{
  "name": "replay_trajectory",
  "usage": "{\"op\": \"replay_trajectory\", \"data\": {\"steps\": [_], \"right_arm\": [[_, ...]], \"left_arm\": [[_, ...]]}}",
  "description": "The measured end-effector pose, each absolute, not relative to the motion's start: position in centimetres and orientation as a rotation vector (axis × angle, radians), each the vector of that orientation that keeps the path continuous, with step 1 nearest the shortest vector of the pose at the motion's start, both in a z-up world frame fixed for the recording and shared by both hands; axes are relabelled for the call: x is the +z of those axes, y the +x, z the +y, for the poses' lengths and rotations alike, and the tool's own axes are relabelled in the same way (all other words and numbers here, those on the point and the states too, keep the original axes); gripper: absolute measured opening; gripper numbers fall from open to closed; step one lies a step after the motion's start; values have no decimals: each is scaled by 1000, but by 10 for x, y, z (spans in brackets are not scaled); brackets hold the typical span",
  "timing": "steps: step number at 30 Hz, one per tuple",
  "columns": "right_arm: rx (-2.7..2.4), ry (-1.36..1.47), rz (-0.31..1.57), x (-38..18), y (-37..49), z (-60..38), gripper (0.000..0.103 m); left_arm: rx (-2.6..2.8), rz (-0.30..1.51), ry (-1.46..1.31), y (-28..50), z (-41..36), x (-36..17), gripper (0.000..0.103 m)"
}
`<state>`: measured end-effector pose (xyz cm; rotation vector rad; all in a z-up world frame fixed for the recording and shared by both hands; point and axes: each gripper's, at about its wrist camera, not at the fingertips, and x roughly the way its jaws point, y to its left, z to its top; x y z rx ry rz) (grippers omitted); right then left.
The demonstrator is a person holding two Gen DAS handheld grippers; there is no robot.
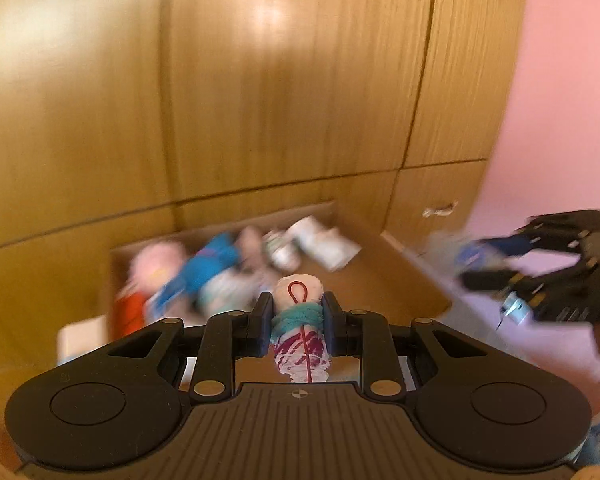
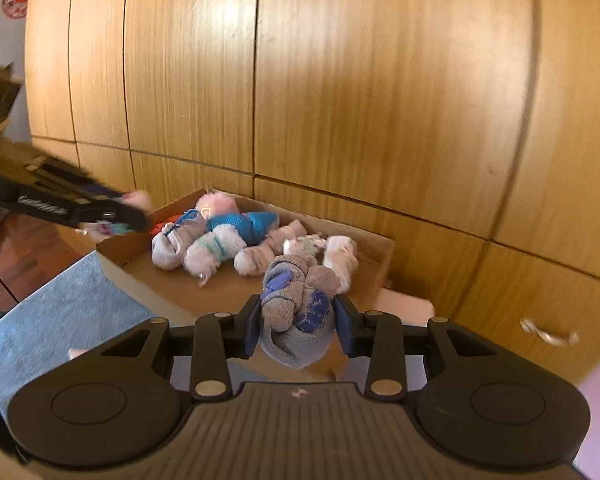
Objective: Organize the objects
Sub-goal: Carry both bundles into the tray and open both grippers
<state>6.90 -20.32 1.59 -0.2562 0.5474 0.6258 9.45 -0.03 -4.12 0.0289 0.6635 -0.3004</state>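
Left gripper (image 1: 297, 322) is clamped on one white sock roll (image 1: 300, 332) with teal band and maroon print, held above the near edge of the cardboard box (image 2: 180, 292). Right gripper (image 2: 296, 322) is closed on one grey sock bundle (image 2: 298, 312) with blue patches, over the box's near right side. Roughly seven rolled sock bundles (image 2: 220, 246) lie inside, along the far wall. Both grippers point toward the wooden wardrobe (image 2: 380, 80).

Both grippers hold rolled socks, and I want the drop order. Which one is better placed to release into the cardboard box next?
Probably right. The right gripper holds the grey sock bundle just at the cardboard box near edge, beside open floor. The left gripper, with its white sock roll, looks farther back; blur limits certainty.
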Motion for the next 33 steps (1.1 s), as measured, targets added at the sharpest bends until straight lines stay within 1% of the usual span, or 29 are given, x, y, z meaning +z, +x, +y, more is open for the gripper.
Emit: {"op": "replay_trajectory", "data": {"steps": [3, 7, 12, 21, 33], "right_arm": [[642, -301, 574, 6, 97, -181, 35], [650, -358, 629, -17, 129, -163, 35], [646, -387, 686, -46, 156, -161, 35], [655, -438, 668, -64, 169, -153, 36], [651, -450, 668, -63, 171, -151, 37]], "left_arm": [[-342, 689, 30, 133, -25, -51, 31], [-346, 753, 29, 177, -49, -76, 31], [-309, 818, 31, 210, -54, -108, 31], [-269, 823, 71, 226, -55, -131, 31], [-237, 864, 76, 233, -55, -139, 34]]}}
